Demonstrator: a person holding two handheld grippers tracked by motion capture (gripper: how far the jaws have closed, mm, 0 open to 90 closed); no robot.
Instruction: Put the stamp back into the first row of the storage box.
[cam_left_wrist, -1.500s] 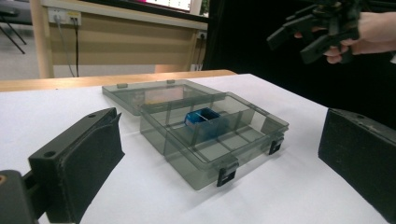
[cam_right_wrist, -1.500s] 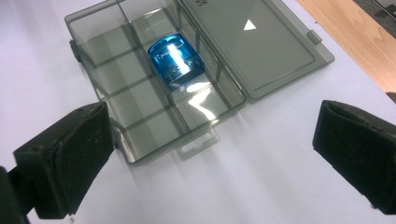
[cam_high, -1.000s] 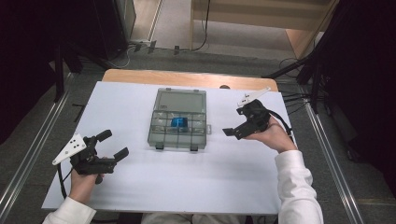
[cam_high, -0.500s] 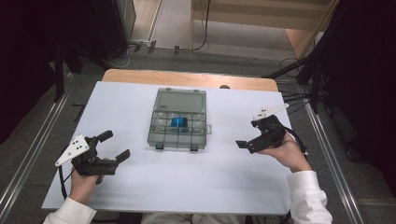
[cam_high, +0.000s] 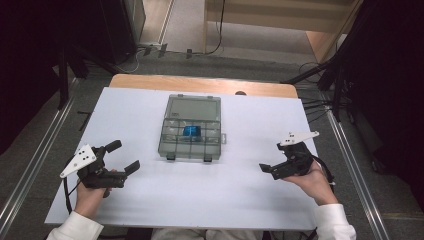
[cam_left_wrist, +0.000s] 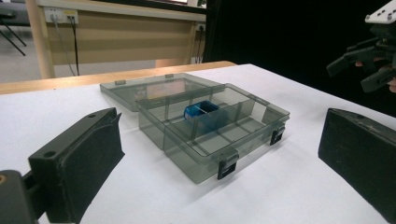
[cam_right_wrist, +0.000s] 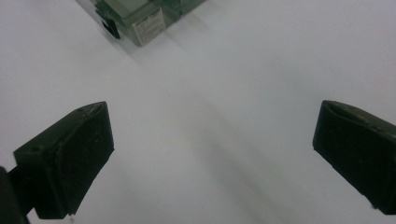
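Note:
A clear grey compartment box (cam_high: 191, 144) lies mid-table with its lid (cam_high: 194, 107) folded open behind it. A blue item (cam_high: 191, 131) sits in a middle compartment, and shows in the left gripper view as a blue item (cam_left_wrist: 201, 112) inside the box (cam_left_wrist: 243, 135). My left gripper (cam_high: 123, 156) rests open at the front left, pointing at the box, with nothing between its jaws; in its own view the left gripper (cam_left_wrist: 219, 135) frames the box. My right gripper (cam_high: 272, 157) is open and empty to the right of the box, over bare sheet (cam_right_wrist: 212, 135).
A white sheet (cam_high: 210, 200) covers the table, with a wooden edge (cam_high: 200, 84) at the back. Metal rails (cam_high: 350, 165) run along both sides. The box's front latches (cam_left_wrist: 224, 168) face my left gripper. The other hand's gripper (cam_left_wrist: 369, 60) shows far right in the left gripper view.
My right gripper has pulled away from the box, moving right and toward the front edge of the table. The left gripper has hardly moved.

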